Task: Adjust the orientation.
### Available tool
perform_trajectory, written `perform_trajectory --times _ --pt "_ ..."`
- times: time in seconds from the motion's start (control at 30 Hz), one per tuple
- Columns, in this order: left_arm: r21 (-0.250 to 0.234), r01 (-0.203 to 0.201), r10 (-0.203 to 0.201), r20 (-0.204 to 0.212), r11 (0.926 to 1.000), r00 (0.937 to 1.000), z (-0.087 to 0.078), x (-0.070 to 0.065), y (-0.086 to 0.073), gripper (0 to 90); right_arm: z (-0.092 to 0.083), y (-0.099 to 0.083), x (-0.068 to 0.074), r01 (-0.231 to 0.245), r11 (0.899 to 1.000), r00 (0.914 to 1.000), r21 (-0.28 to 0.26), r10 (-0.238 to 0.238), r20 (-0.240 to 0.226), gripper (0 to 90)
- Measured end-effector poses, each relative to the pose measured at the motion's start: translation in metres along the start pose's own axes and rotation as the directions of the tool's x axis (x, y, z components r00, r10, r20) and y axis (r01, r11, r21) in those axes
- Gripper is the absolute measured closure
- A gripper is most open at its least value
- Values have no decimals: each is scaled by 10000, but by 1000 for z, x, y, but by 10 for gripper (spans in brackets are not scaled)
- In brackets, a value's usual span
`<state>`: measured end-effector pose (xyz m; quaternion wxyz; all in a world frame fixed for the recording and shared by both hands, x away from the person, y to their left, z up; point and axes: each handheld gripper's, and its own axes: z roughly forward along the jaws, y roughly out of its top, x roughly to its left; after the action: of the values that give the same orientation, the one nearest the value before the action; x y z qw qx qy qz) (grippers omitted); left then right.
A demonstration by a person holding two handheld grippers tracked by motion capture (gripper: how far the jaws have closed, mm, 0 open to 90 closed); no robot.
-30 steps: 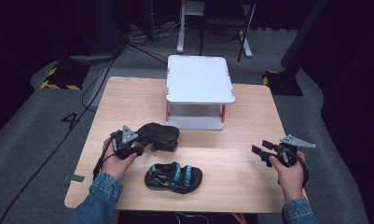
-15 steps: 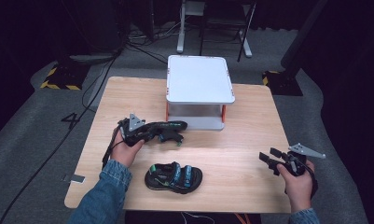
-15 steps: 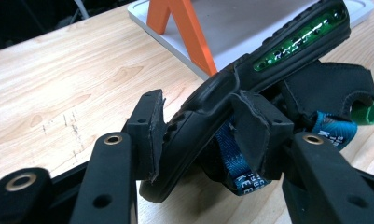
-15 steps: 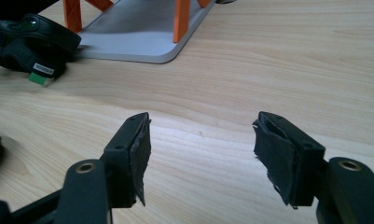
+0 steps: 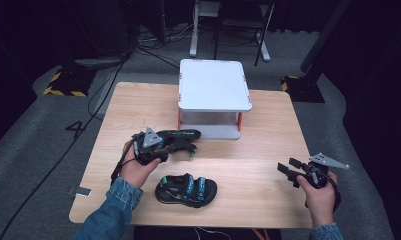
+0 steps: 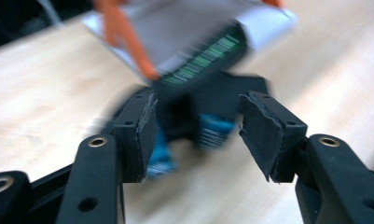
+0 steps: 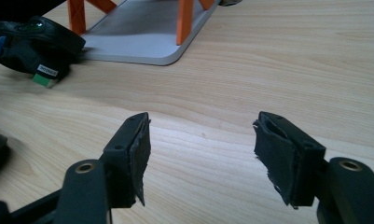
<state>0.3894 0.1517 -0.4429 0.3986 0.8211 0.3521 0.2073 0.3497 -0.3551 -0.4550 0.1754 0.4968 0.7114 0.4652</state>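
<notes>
A black sandal [image 5: 184,136] with blue straps and green marks hangs on its side just above the table, its toe at the lower tier of the white shelf [image 5: 213,85]. My left gripper [image 5: 169,143] is shut on it; in the left gripper view the blurred sandal [image 6: 201,63] sits between the pads [image 6: 145,135], and the jaws have just been opening a little. The matching sandal [image 5: 186,189] lies flat near the front edge. At the table's right front, my right gripper [image 5: 284,169] stands open over bare wood [image 7: 201,144], with the held sandal [image 7: 31,39] far off.
The white two-tier shelf has orange legs [image 7: 184,21] and a grey lower plate [image 7: 142,32] resting on the wooden table [image 5: 268,130]. Cables, a stand and black-and-yellow floor markers [image 5: 63,82] lie beyond the far edge. Bare wood stretches between the two hands.
My left gripper has carried the black sandal up and to the right, toward the shelf's lower tier, turning it on its side. The right gripper has drifted slightly right.
</notes>
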Motion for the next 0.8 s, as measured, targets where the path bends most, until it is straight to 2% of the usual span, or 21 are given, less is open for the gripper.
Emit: perform_trajectory --times 0.07,0.13,0.17,0.23,0.37,0.4,0.5,0.57,0.63,0.73,0.8 --pt "292 -3 -4 223 9996 9998 6 -4 -2 448 3 1 2 83 10000 9999 35 -83 -79 363" --pt "511 -24 12 238 9987 9997 14 -6 -5 408 4 1 5 133 9999 9998 84 -132 -146 363" --pt "636 -65 65 -2 9980 10000 21 -8 -7 386 4 1 5 142 9999 9998 85 -140 -145 362" --pt "871 -172 187 -172 9961 9997 30 -9 -9 322 5 0 6 145 9998 9998 110 -143 -165 362" --pt "1212 -98 102 -27 9926 9999 48 -9 -13 326 2 -3 4 99 9998 9999 178 -97 -96 361" --pt "1244 -137 150 -97 9921 9998 51 -9 -12 334 2 -4 4 53 9998 10000 177 -51 -60 361" --pt "1329 -414 485 -509 9903 9975 55 -8 -11 457 -2 -6 2 35 9998 10000 198 -35 7 361" --pt "1316 -505 580 -538 9900 9969 54 -5 -10 598 -4 -8 1 -11 9998 10000 216 10 73 361" --pt "1249 -600 656 -409 9904 9970 54 -2 -10 627 -6 -10 0 -1 9998 9998 222 -3 183 369" --pt "1059 -734 787 -460 9917 9958 51 -1 -8 646 -7 -11 1 4 9996 9998 267 -9 188 370" --pt "747 -686 722 -466 9948 9963 46 1 -5 655 -7 -11 1 63 9996 9998 262 -68 189 370"
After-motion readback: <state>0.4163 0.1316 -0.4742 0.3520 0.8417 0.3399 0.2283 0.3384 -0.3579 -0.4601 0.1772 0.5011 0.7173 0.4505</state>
